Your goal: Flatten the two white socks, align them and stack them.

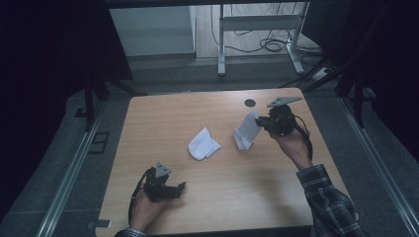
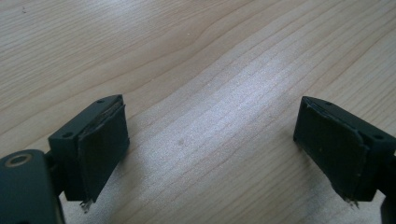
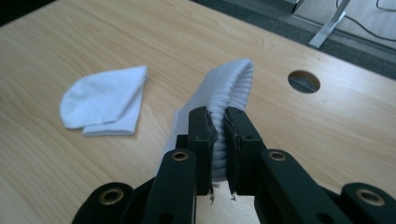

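Two white socks are on a wooden table (image 1: 163, 113). One sock (image 1: 203, 144) (image 3: 103, 100) lies folded flat near the table's middle. My right gripper (image 1: 261, 123) (image 3: 218, 135) is shut on the ribbed cuff of the other sock (image 1: 245, 131) (image 3: 226, 88), which hangs lifted with its lower end near the tabletop. My left gripper (image 1: 180, 188) (image 2: 212, 149) rests low near the front left of the table, jaws wide open over bare wood, nothing between them.
A round cable hole (image 1: 250, 102) (image 3: 304, 81) sits near the table's far edge, just behind the lifted sock. Beyond the table stand a white desk frame (image 1: 257, 29) and loose cables on the floor. Dark curtains flank both sides.
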